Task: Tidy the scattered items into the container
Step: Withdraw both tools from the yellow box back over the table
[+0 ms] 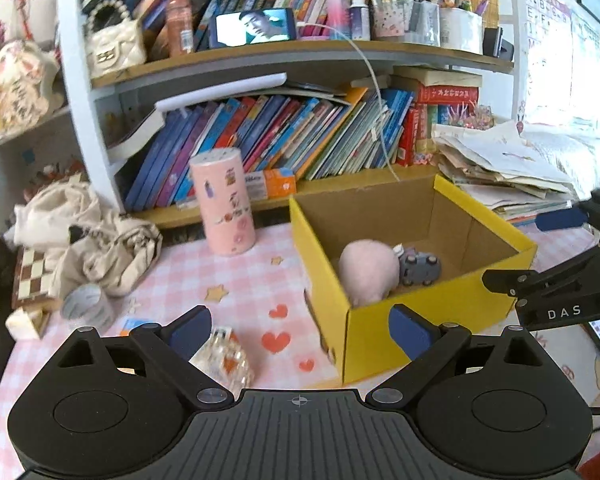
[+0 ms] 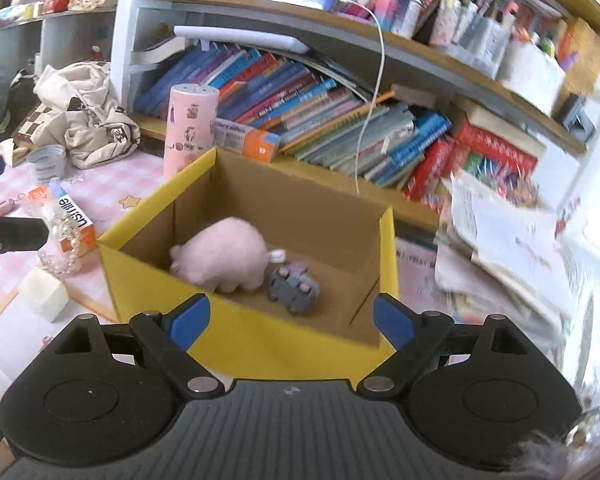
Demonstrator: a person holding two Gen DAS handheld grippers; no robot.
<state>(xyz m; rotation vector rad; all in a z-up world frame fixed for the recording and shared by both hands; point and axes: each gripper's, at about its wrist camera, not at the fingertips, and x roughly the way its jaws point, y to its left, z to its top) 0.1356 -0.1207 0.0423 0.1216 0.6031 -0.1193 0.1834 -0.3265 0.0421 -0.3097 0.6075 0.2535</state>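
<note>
Cardboard, yellow outside and plain brown inside, forms the one open rectangular box [image 2: 256, 344] on the pink checked table [image 1: 172, 276]. Two things lie in it: a soft, fuzzy pink plush pig [image 2: 224, 254] near the left wall, and, touching it at 4 o'clock, a small grey-purple toy car [image 2: 294, 286] tipped on its side with its wheels showing.

Outside the box, at its 9 o'clock in the right wrist view, several items are still scattered: a clear faceted glass bottle [image 1: 224, 354], a string of pale beads [image 2: 62, 246] lying against an orange-and-white carton [image 2: 74, 220], one white foam cube [image 2: 44, 294] and one roll of grey tape [image 1: 88, 304]. A tall pink paper cylinder [image 1: 226, 204] stands upright at the box's 10 o'clock, with crumpled beige cloth [image 1: 96, 240] further left.

Left gripper [image 1: 300, 332], blue-padded, is spread wide and holds nothing, low over the table beside the box's near corner. Right gripper [image 2: 292, 320] is likewise spread wide and empty, above the box's near wall.
</note>
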